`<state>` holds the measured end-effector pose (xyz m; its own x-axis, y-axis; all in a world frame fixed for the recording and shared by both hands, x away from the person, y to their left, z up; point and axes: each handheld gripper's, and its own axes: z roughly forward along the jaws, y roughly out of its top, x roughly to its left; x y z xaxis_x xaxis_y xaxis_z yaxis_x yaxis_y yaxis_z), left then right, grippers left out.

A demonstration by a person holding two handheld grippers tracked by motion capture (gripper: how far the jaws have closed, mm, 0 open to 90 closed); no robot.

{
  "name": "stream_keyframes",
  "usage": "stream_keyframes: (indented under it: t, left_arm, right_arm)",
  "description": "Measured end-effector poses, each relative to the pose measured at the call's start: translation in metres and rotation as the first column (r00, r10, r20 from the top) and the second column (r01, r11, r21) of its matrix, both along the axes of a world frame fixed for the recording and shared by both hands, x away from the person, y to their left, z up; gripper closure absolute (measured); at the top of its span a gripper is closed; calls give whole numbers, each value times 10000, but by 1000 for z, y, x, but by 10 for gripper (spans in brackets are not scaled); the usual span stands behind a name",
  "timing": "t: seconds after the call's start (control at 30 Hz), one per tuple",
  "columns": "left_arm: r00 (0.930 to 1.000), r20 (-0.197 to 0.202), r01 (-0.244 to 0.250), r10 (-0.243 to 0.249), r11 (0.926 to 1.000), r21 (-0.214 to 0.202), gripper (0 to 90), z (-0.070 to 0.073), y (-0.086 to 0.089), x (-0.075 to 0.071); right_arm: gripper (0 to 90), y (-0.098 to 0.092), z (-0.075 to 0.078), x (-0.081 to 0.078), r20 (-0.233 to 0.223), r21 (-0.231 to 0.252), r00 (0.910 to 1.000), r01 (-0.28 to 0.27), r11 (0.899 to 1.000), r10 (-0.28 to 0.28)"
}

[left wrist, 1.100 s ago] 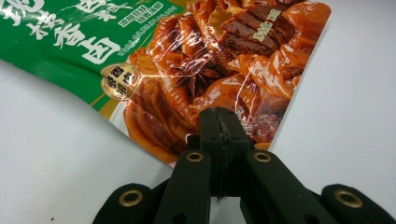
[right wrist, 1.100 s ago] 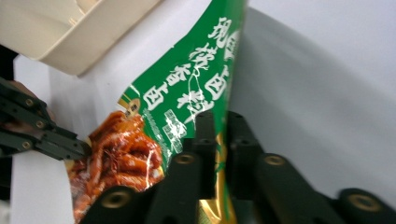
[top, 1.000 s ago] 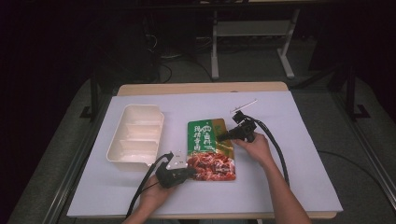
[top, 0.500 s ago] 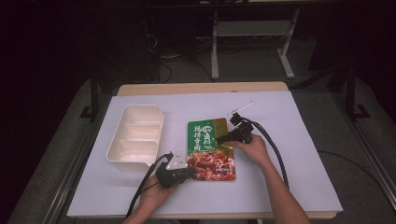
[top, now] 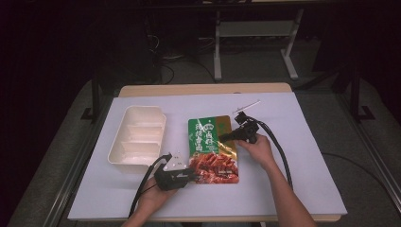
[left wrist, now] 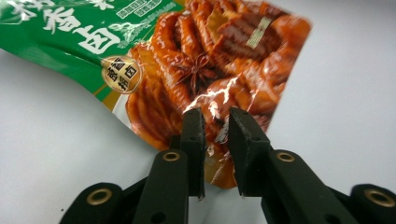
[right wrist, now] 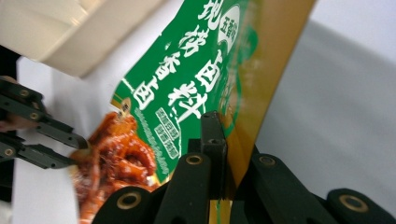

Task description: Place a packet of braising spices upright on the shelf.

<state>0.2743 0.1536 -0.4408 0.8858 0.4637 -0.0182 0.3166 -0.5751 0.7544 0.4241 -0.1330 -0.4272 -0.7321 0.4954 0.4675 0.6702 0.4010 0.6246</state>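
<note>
Nearest you, your left gripper [top: 193,176] sits at the packet's near left corner. Its jaws have just been opening: in the left gripper view they stand apart with a narrow gap, the red corner of the seasoning packet [left wrist: 205,70] between them, and the pads are not pressing on it.

The packet [top: 213,149] lies flat on the white table cover [top: 293,179], between your two grippers. Its near half shows a red food picture, and its far half is green with white lettering and a gold strip along the right edge.

Farther off, your right gripper [top: 224,137] meets the packet's right edge about halfway up. Its jaws have just been closing, and in the right gripper view they are clamped tight on the gold strip [right wrist: 261,93].

Left of your left gripper, just beyond it, a cream compartment tray [top: 137,136] rests near the packet without touching it.

Beyond your right gripper, a thin white stick [top: 247,105] lies on the cover.
</note>
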Motion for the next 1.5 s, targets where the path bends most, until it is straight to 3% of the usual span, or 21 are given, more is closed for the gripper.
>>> stream_keyframes:
  t: [0.2, 0.43, 0.6, 0.8, 0.83, 0.9, 1.0, 1.37, 1.5]
  left_arm:
    - [9993, 319, 190, -174, 9986, -500, 642, 8, 5, -12]
    - [9975, 639, 344, -301, 9972, -660, 595, 13, 11, -24]
    - [9966, 756, 382, -329, 9968, -696, 577, 13, 12, -31]
    - [9961, 753, 515, -457, 9957, -772, 567, 13, 13, -39]
    - [9958, 764, 570, -506, 9949, -835, 567, 13, 14, -41]
    - [9957, 752, 599, -532, 9942, -890, 566, 13, 14, -42]
    - [9948, 742, 769, -696, 9919, -1011, 551, 12, 15, -45]
    - [9933, 833, 885, -799, 9905, -1049, 536, 11, 18, -48]
    - [9921, 934, 936, -834, 9893, -1115, 518, 9, 18, -49]
  right_arm:
    - [894, 1, 20, -10, 597, 314, 9982, -54, 9995, 36]
    - [896, -2, 40, -22, 1048, 673, 9944, 77, 9977, -147]
    - [897, 1, 52, -32, 1400, 673, 9901, 23, 9977, -117]
    - [898, 16, 75, -41, 2037, 461, 9788, -299, 9985, 199]
    - [898, 23, 83, -45, 2314, 400, 9723, -434, 9983, 330]
    - [898, 28, 87, -46, 2414, 350, 9696, -497, 9982, 398]
    - [899, 43, 99, -50, 2836, 296, 9567, -763, 9966, 648]
    - [900, 76, 124, -49, 3512, 402, 9329, -1000, 9942, 796]
    - [900, 84, 135, -47, 3616, 708, 9290, -1122, 9912, 793]
